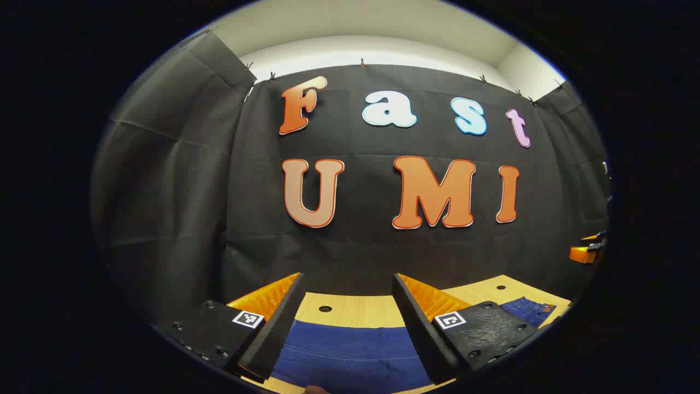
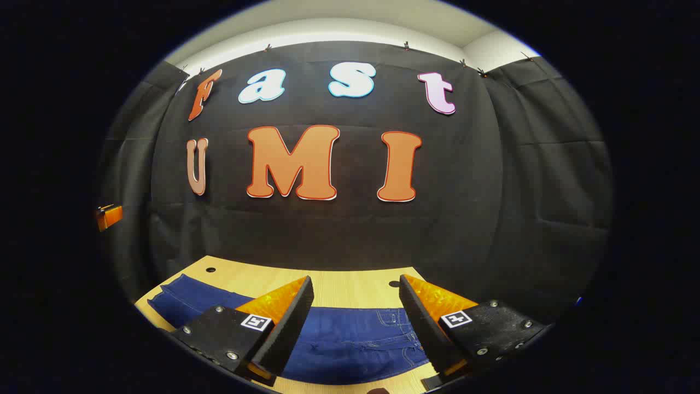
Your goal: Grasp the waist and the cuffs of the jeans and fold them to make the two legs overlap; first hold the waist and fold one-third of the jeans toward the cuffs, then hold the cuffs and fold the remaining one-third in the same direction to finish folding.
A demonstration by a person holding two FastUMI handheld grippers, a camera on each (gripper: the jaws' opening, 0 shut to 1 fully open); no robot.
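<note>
Holding both grippers, left [image 1: 347,323] and right [image 2: 355,323], spread above jeans [image 2: 350,342] at 6 o'clock, we face a wooden table [image 2: 350,284] and black cloth wall [image 2: 339,235].

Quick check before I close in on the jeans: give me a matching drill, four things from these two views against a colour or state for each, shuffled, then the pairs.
Things:
1. jeans
2. table
3. left gripper
4. marker tags

States:
A. light wood with dark round holes
B. black-and-white squares on the fingers
C. blue, lying flat
D. jaws apart, holding nothing, above the denim

Pairs: 1-C, 2-A, 3-D, 4-B

The right gripper also has its jaws apart over the jeans, near the pocket stitching.
</note>
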